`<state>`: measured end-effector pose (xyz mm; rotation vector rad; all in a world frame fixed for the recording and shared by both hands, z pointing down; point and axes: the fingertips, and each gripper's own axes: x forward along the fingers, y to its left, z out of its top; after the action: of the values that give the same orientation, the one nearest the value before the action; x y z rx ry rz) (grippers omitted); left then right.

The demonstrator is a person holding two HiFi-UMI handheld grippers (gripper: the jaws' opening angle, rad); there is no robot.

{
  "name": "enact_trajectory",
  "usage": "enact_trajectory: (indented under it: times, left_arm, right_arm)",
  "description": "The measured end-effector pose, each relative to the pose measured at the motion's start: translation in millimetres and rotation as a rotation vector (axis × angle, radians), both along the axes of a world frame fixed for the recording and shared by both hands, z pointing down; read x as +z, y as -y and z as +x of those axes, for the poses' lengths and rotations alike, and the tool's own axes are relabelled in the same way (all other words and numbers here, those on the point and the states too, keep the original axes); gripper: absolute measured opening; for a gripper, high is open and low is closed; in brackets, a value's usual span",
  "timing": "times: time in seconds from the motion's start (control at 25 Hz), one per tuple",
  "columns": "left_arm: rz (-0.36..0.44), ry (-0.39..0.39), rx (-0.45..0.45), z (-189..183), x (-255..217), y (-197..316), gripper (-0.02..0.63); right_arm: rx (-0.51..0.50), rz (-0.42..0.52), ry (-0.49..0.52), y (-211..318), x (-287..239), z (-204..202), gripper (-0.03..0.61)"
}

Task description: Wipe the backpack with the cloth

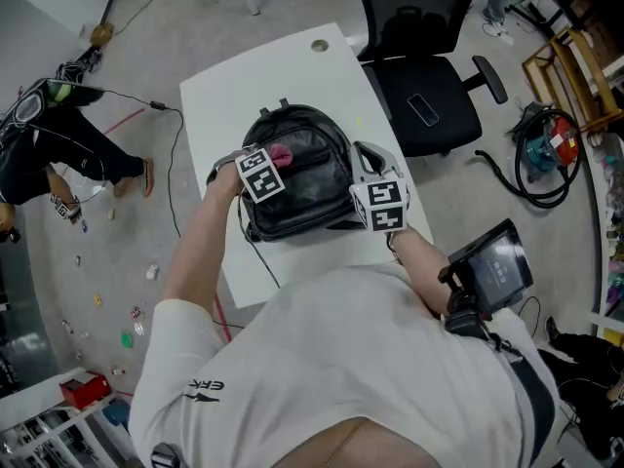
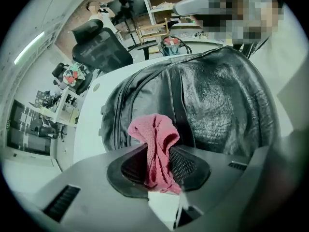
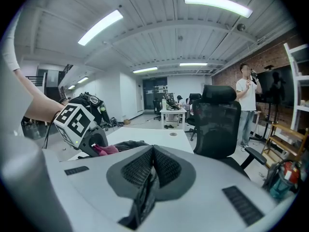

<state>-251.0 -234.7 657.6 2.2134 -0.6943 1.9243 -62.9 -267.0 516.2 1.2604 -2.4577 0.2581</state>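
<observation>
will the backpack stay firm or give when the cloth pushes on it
Likely gives a little: the backpack looks wrinkled and soft. Its sheen suggests the cloth, bunched floppy in the left hand-held gripper, may glide easily.

A black, creased leather backpack (image 1: 312,178) lies flat at the middle of the white bench (image 1: 244,76). A bunched pink knitted cloth (image 1: 281,152) rests at its ten o'clock, pinched in the left tongs (image 2: 157,161).

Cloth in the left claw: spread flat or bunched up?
Bunched up. The left gripper view shows the pink cloth pinched in the left claw as a crumpled wad, its folds standing up in front of the backpack.
</observation>
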Motion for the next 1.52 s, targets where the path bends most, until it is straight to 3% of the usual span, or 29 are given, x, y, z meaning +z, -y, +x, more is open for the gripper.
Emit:
enact_trajectory:
  times: [0.4, 0.6, 0.8, 1.0, 1.16, 1.52]
  left_arm:
    - [-0.051, 0.066, -0.010, -24.7, 3.2, -4.3, 0.109]
    - [0.037, -0.055, -0.025, 9.6, -5.6, 23.2, 0.109]
    - [0.102, -0.163, 0.100, 74.1, -14.3, 53.0, 0.109]
    - [0.081, -0.110, 0.255, 111.3, -2.4, 57.9, 0.109]
    - [0.056, -0.104, 0.265, 105.8, 2.2, 52.9, 0.109]
    - [0.032, -0.079, 0.176, 51.8, 0.1, 19.3, 0.109]
  right_arm:
    - [0.005, 0.003, -0.001, 1.2, 1.6, -0.1, 0.003]
    - [0.029, 0.003, -0.012, 4.2, 5.1, 8.9, 0.003]
    - [0.068, 0.002, -0.028, 10.2, 10.4, 22.9, 0.003]
    - [0.117, -0.002, -0.033, 15.2, 13.1, 39.8, 0.003]
    - [0.119, -0.010, -0.029, 15.2, 16.7, 39.7, 0.003]
    - [0.058, -0.021, -0.016, 3.5, 15.3, 18.4, 0.003]
